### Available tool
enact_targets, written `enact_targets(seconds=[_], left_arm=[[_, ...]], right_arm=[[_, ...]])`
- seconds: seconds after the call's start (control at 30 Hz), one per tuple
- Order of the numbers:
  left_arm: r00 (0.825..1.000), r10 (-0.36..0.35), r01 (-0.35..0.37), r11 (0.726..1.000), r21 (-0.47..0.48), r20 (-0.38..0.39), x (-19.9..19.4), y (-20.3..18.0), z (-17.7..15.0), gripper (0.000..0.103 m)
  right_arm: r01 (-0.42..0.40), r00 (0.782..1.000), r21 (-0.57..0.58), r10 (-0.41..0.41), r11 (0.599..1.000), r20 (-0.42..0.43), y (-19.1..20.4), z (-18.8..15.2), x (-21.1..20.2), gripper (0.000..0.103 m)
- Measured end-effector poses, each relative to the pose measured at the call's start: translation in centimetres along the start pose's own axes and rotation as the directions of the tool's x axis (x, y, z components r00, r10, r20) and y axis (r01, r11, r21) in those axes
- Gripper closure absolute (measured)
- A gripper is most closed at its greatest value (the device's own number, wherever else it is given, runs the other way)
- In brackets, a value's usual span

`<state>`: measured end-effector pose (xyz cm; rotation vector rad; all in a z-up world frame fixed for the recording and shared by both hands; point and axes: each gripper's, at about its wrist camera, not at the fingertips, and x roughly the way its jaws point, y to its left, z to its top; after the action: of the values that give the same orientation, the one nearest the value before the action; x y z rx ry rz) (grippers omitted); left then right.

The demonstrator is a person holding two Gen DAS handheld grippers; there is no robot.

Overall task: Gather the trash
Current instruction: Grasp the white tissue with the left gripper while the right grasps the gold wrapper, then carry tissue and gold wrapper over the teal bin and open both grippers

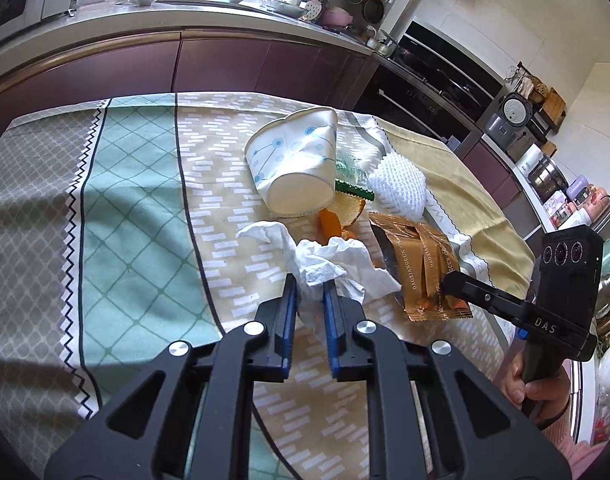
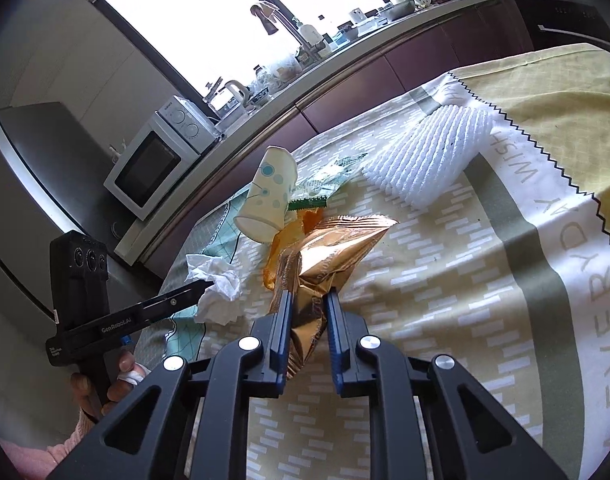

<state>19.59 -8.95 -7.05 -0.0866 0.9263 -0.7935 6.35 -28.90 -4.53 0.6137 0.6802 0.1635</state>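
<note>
My left gripper (image 1: 310, 282) is shut on a crumpled white tissue (image 1: 325, 258) on the patterned tablecloth (image 1: 137, 208). My right gripper (image 2: 310, 295) is shut on a gold snack wrapper (image 2: 329, 256); the wrapper also shows in the left wrist view (image 1: 419, 260), with the right gripper's finger (image 1: 477, 292) on it. A tipped paper cup (image 1: 295, 166) with blue dots lies behind, beside orange peel (image 1: 331, 222), a green wrapper (image 1: 351, 190) and a white foam net (image 1: 399, 186). The tissue (image 2: 219, 286), cup (image 2: 267, 200) and foam net (image 2: 429, 166) show in the right wrist view too.
A purple kitchen counter (image 1: 225, 60) with dishes runs behind the table. An oven (image 1: 437, 88) and appliances stand at the right. A microwave (image 2: 157, 160) sits on the counter. The table's far edge (image 1: 105, 102) is close to the cabinets.
</note>
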Motion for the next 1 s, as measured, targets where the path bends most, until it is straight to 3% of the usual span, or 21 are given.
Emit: enact_targets(seconds=[0.4,0.7,1.0], left_arm=[[0.995,0.043,-0.046,0.999,0.026,0.088,-7.0,0.7,-3.2,0.090],[0.986,0.090,-0.085,0.996,-0.040,0.142,-12.4,3.9,-5.9,0.090],[0.964,0.165,-0.146,0.984,-0.105,0.208,-18.4,7.3,-8.1,0.090]], right_arm=[[-0.085,0.996,-0.113,0.086,0.990,0.003,4.9,-0.7,-0.5,0.088],[-0.169,0.985,-0.182,0.161,0.969,-0.060,9.2,-1.3,1.9,0.088],[-0.252,0.966,-0.261,0.225,0.932,-0.129,14.2,-2.1,4.4,0.088]])
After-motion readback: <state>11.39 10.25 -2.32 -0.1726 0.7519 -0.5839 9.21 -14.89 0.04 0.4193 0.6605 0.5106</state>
